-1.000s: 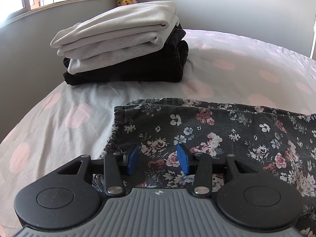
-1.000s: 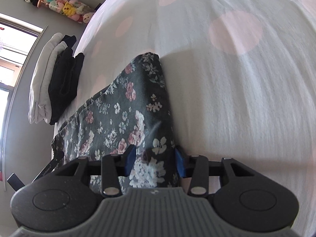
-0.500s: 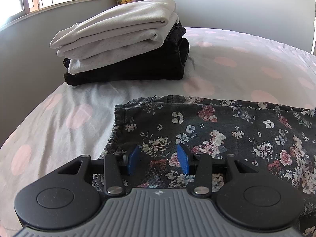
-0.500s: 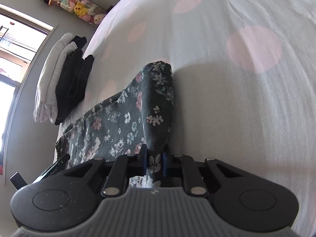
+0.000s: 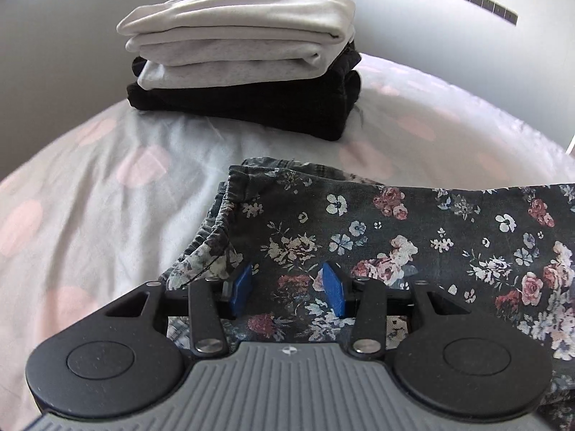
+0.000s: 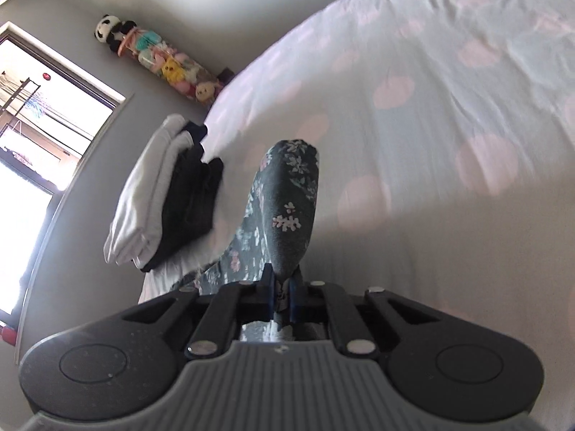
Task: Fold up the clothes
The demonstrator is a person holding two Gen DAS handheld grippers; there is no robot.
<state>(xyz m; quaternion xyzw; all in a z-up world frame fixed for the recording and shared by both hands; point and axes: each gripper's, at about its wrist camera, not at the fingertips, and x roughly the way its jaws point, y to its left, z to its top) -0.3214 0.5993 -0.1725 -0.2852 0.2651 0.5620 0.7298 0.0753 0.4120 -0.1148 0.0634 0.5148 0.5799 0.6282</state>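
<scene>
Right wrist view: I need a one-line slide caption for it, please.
Right gripper pinches the floral garment above a pink-dotted bed sheet, with a folded stack beyond.

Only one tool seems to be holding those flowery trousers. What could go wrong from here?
The right tool pinches just a narrow bit of the floral trousers, so the cloth might slip out as it is lifted. The left tool is open over the waistband, so that end is free to drag and bunch. A wide swing could also knock the folded pile on the bedsheet.
</scene>
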